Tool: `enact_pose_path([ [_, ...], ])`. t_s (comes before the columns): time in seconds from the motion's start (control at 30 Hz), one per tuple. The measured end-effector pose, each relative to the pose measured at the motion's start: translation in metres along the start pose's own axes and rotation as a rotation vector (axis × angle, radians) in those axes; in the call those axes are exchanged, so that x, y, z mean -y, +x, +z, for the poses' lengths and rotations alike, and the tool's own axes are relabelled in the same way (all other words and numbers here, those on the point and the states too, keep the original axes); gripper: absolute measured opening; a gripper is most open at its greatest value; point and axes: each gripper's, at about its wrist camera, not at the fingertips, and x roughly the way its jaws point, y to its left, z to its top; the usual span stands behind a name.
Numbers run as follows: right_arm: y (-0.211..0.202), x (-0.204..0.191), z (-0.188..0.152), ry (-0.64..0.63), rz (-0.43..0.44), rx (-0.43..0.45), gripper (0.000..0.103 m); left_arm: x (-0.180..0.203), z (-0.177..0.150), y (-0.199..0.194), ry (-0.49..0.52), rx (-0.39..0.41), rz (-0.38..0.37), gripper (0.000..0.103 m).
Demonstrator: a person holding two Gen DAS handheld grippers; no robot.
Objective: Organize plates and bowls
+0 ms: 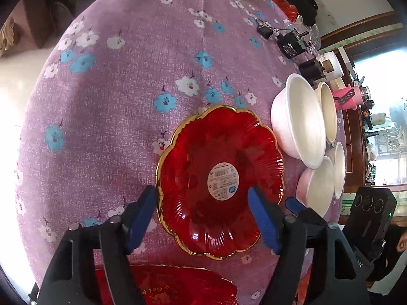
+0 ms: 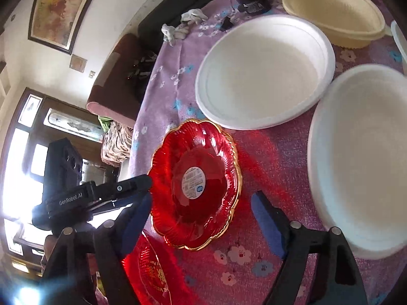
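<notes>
Red plate point(image 1: 220, 181) between left gripper point(image 1: 203, 218) fingers

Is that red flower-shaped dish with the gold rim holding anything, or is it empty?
Empty. The red dish lies flat on the flowered cloth; through its clear glass only a round label shows, no food.

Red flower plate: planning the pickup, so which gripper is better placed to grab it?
Left. The left gripper is open with the red plate between its fingers; the right gripper sits off its side.
</notes>
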Motion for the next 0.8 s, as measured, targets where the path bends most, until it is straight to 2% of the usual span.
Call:
enact_pose_path([
  [0.07, 0.002, 0.001, 0.0, 0.005, -0.005, 0.003, 0.083, -0.004, 0.0, 0.001, -0.011, -0.004, -0.006, 0.067],
  [0.13, 0.005, 0.001, 0.002, 0.008, -0.006, 0.006, 0.08, -0.007, -0.001, 0.001, -0.016, -0.002, -0.002, 0.06],
  [0.47, 0.015, -0.003, 0.004, 0.005, -0.04, 0.003, 0.069, -0.009, -0.003, -0.001, -0.015, 0.0, 0.018, 0.051],
  [0.63, 0.015, -0.001, 0.006, 0.008, -0.063, 0.003, 0.06, -0.013, -0.003, -0.002, -0.026, 0.0, 0.035, 0.039],
  [0.73, 0.017, -0.001, 0.008, 0.007, -0.072, 0.0, 0.055, -0.018, -0.003, -0.004, -0.036, 0.004, 0.038, 0.035],
  [0.8, 0.018, -0.001, 0.008, 0.002, -0.082, 0.002, 0.049, -0.02, -0.003, -0.005, -0.046, 0.01, 0.052, 0.031],
])
